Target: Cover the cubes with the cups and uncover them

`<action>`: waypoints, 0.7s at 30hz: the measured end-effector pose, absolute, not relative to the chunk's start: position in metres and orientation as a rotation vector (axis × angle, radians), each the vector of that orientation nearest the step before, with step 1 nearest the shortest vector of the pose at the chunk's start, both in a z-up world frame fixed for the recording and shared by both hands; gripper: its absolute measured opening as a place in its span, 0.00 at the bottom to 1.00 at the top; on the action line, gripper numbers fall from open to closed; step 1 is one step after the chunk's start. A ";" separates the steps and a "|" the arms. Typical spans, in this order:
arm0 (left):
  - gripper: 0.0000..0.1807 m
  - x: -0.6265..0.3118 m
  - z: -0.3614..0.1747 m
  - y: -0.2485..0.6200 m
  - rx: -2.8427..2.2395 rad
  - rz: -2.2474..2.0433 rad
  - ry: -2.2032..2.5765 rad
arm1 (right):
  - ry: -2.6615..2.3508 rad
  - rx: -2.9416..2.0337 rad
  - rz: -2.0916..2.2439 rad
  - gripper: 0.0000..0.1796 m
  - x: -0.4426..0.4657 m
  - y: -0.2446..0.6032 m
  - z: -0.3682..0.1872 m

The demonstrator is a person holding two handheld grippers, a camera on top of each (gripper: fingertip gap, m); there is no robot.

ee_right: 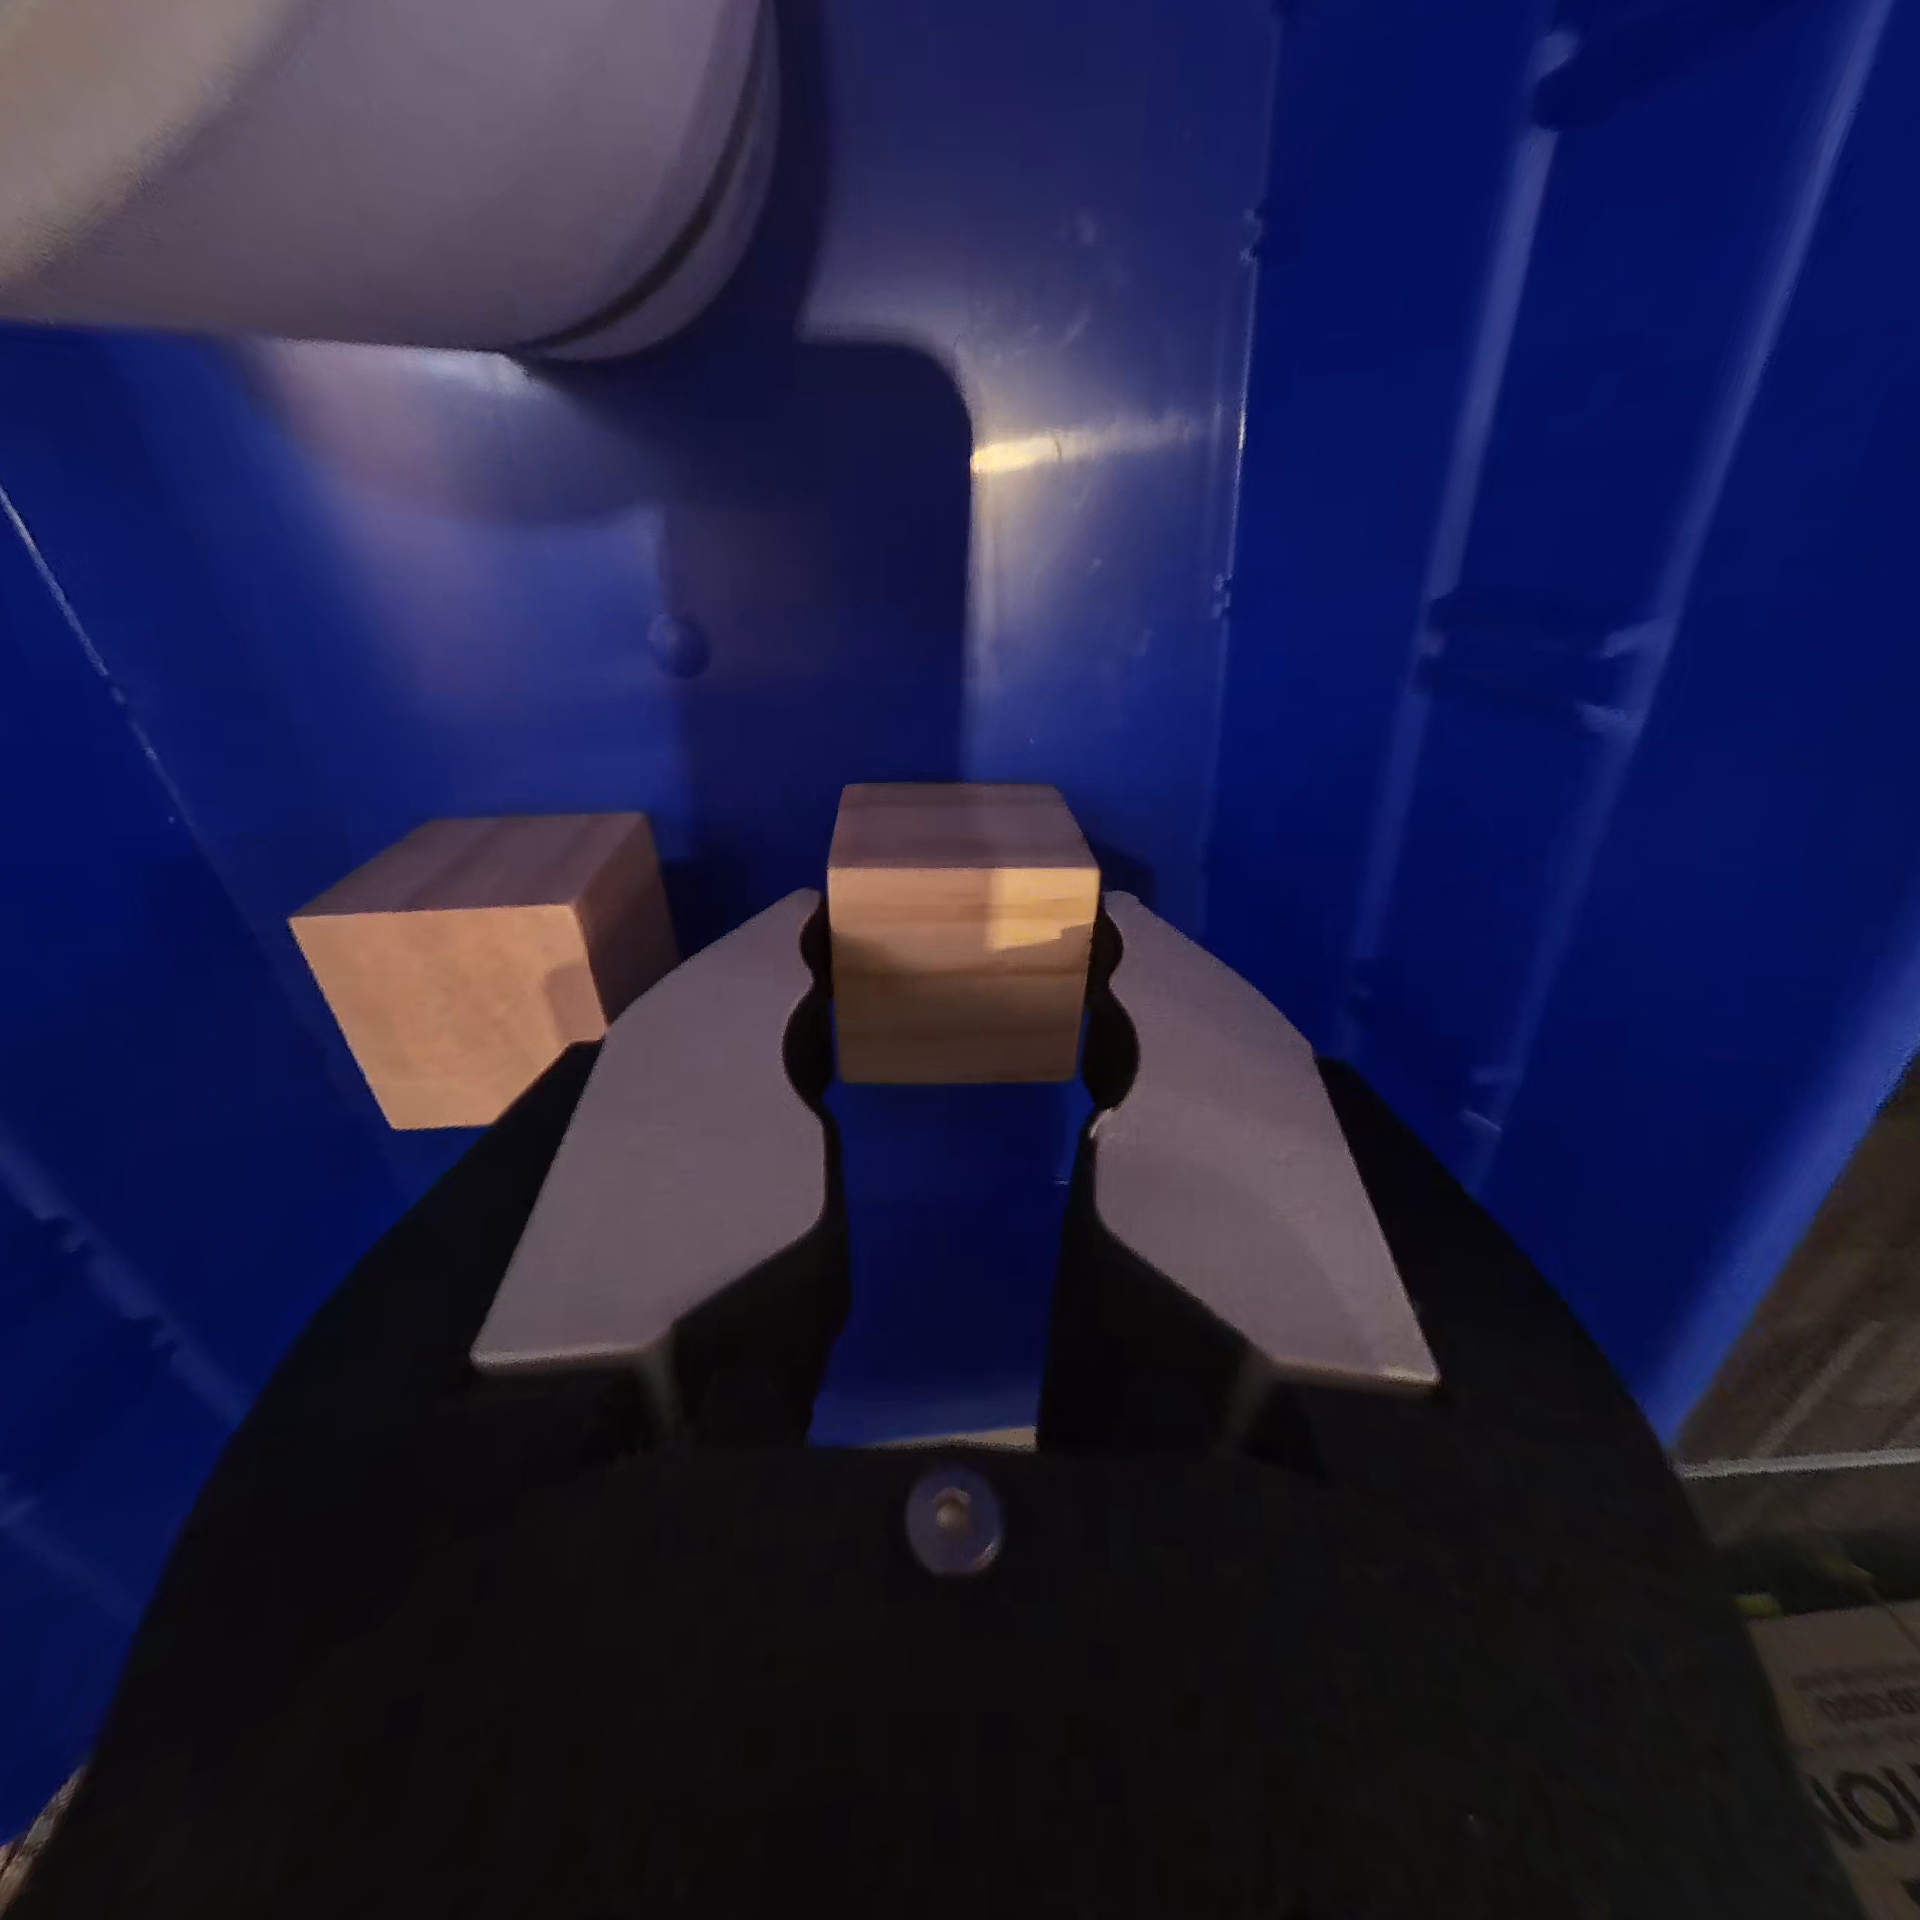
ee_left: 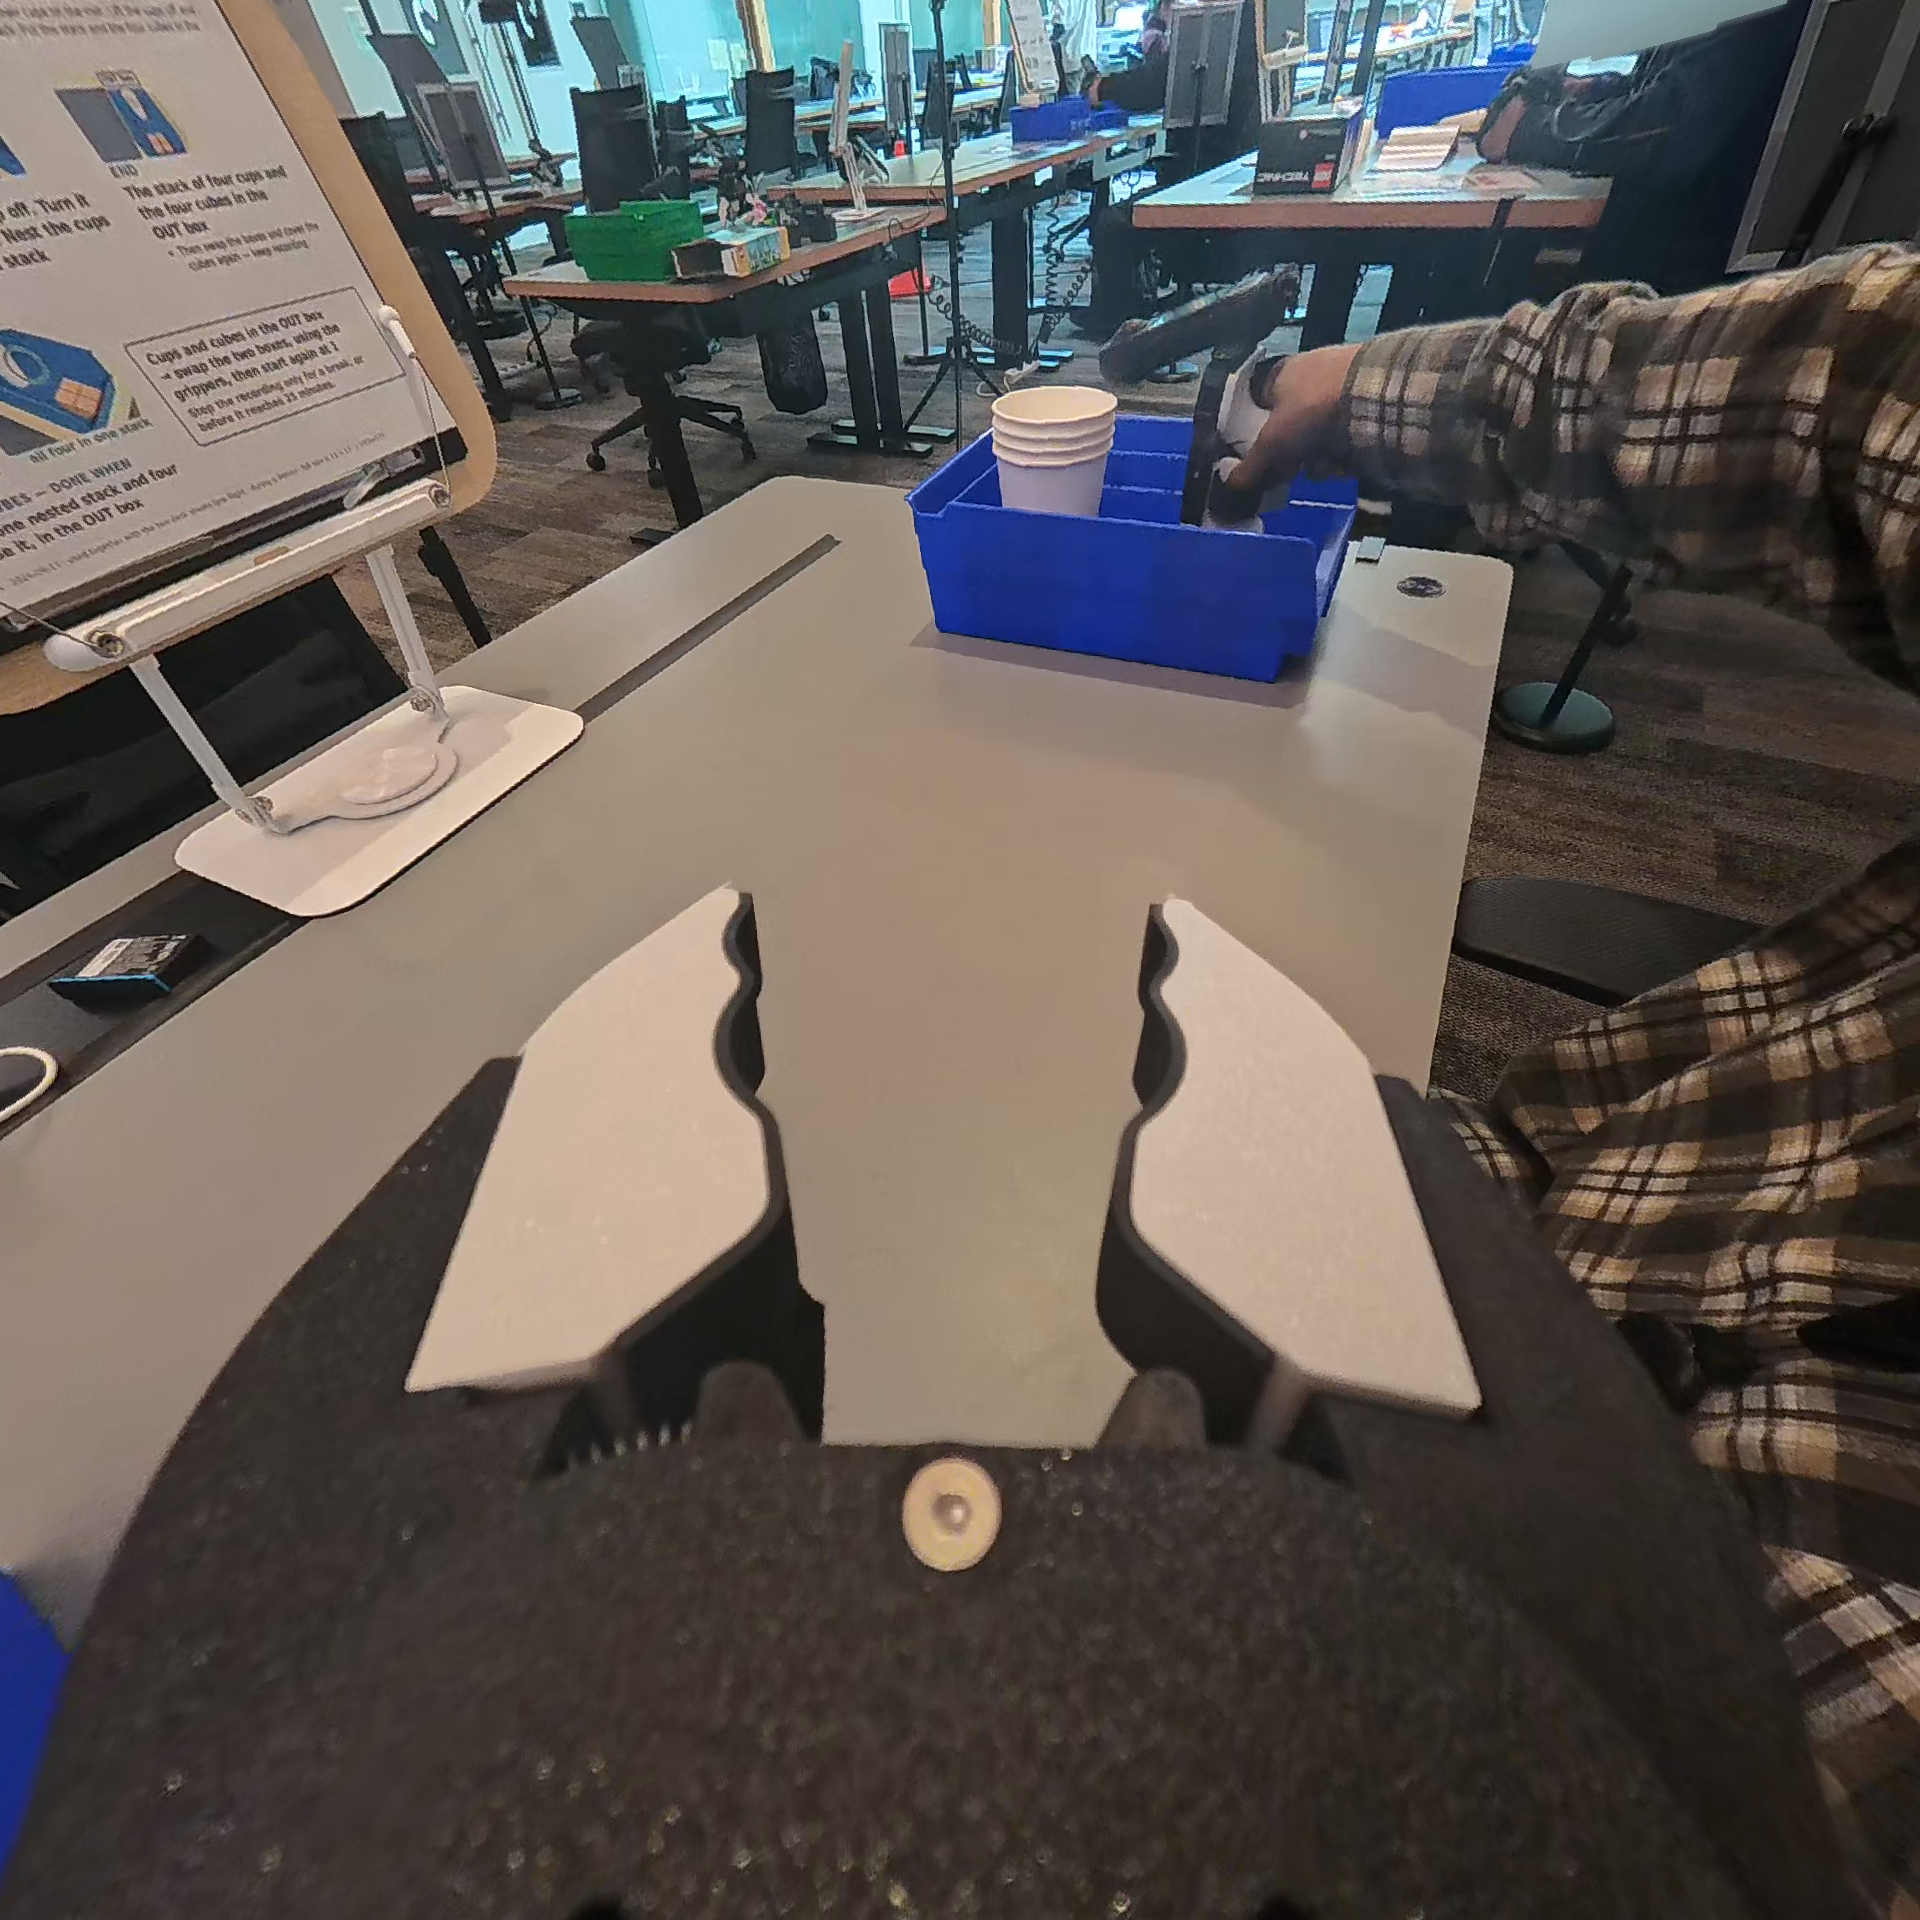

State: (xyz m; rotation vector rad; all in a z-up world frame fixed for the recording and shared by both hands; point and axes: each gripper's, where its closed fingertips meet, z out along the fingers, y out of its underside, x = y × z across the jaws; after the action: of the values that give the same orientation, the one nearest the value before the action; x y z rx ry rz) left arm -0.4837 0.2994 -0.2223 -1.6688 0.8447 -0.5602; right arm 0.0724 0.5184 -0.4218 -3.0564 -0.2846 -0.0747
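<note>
A stack of nested white paper cups stands in a blue bin at the far side of the grey table. My right gripper points down into the bin and is shut on a wooden cube, its tips touching both sides. A second wooden cube lies on the bin floor to its left. The cup stack shows at upper left in the right wrist view. My left gripper is open and empty above the table's near middle. The right gripper also shows in the left wrist view, held by a hand in a plaid sleeve.
A document stand with a printed sheet stands on a white base at the table's left. A small black and blue box lies at the left edge. A second blue bin shows at the lower left corner. Office desks and chairs stand behind.
</note>
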 end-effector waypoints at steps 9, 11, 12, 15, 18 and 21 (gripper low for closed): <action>0.38 -0.480 -0.224 0.299 -1.672 -0.568 0.852 | -0.323 -3.012 -0.140 0.47 0.077 0.518 -0.399; 0.38 -0.480 -0.223 0.298 -1.669 -0.568 0.853 | -0.332 -2.987 -0.136 0.49 0.076 0.517 -0.386; 0.38 -0.480 -0.223 0.298 -1.667 -0.567 0.853 | -0.334 -2.974 -0.131 0.50 0.074 0.517 -0.379; 0.38 -0.479 -0.222 0.298 -1.663 -0.573 0.852 | -0.356 -2.918 -0.122 0.51 0.068 0.516 -0.354; 0.39 -0.478 -0.225 0.300 -1.672 -0.576 0.855 | -0.404 -2.857 -0.110 0.52 0.057 0.513 -0.326; 0.39 -0.475 -0.228 0.301 -1.680 -0.581 0.858 | -0.448 -2.796 -0.097 0.54 0.044 0.509 -0.302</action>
State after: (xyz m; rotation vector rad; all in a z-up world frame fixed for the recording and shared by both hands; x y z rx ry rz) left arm -0.4752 0.3008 -0.2279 -1.6797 0.8582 -0.5807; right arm 0.0439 0.5090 -0.3017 -2.7958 -0.4484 -0.0969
